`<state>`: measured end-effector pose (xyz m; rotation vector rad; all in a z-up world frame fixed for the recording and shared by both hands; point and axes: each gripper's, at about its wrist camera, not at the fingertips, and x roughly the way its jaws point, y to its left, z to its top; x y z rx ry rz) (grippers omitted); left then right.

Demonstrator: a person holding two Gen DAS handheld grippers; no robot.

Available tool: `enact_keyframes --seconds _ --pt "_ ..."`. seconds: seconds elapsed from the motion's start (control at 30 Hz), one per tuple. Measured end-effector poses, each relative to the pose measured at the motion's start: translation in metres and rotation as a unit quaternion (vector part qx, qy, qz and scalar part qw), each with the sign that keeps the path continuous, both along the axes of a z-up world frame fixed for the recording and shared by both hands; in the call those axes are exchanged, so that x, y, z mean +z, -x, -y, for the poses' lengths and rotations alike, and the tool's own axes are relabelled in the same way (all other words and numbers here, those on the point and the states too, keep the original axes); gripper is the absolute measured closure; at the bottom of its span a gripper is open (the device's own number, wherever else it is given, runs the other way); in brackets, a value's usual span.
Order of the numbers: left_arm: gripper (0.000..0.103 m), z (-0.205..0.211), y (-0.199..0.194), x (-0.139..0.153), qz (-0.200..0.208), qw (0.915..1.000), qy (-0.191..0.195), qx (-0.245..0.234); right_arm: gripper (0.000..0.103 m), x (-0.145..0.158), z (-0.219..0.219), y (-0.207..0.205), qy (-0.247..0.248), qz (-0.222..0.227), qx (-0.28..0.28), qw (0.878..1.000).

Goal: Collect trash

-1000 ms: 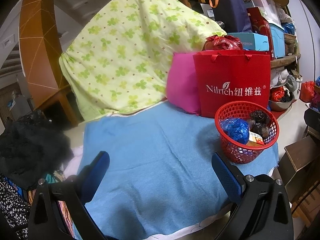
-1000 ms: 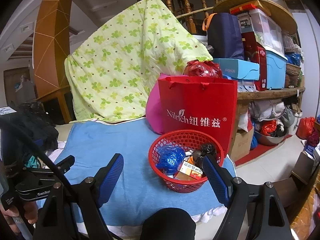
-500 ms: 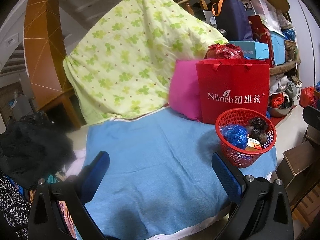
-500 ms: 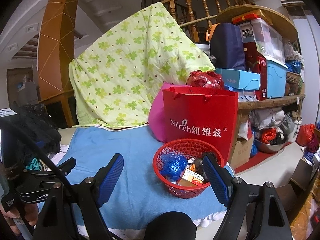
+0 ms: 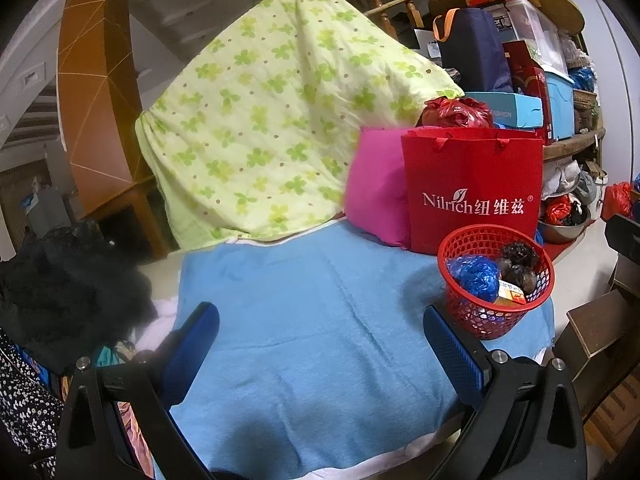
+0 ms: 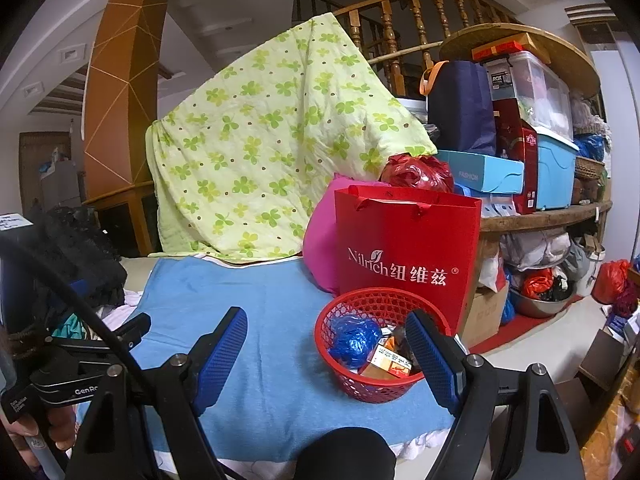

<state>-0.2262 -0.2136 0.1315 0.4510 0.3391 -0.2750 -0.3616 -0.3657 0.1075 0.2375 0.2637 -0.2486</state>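
- Left gripper (image 5: 320,344): jaws stood wide apart, nothing between the two blue pads; it hung over the blue towel (image 5: 312,320), clear of the basket.
- Right gripper (image 6: 326,354): jaws equally wide, nothing held; its right pad (image 6: 434,360) overlapped the near rim of the red basket (image 6: 360,384) in the right wrist view; contact could not be judged.
- Red basket (image 5: 496,312): one, standing upright on the towel near its right front corner.
- Trash inside the basket, counted from the left wrist view: one crumpled blue plastic bag (image 5: 474,278) on the left side, two dark wadded lumps (image 5: 520,264) toward the back right, one small orange-and-white carton (image 5: 510,294) at the front. Total four pieces visible; anything beneath them was hidden.
- No loose trash seen on the towel around the basket.
- Directly behind the basket: one red paper bag (image 6: 404,248) printed "Nilrich", upright, just beside the basket's back rim.
- Left of that bag, behind the basket: one pink cushion (image 5: 376,188), leaning.
- Above and behind the paper bag: one knotted red plastic bag (image 6: 416,172).
- Further back and left of the basket: one green clover-print quilt (image 5: 272,120), draped.
- Far left of the basket: one heap of black fabric (image 5: 68,280), beyond the towel's edge.
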Motion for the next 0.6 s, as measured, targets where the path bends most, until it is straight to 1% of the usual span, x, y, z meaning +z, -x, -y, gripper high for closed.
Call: enact_keyframes --seconds 0.33,0.6 --pt "0.002 -0.002 -0.009 -0.007 -0.007 0.9999 0.0 0.01 0.019 -0.003 -0.001 -0.008 0.001 -0.006 0.001 1.0" --pt "0.002 0.011 -0.02 -0.014 -0.014 0.9998 -0.012 0.006 0.019 -0.014 0.01 -0.024 -0.003 -0.018 -0.004 1.0"
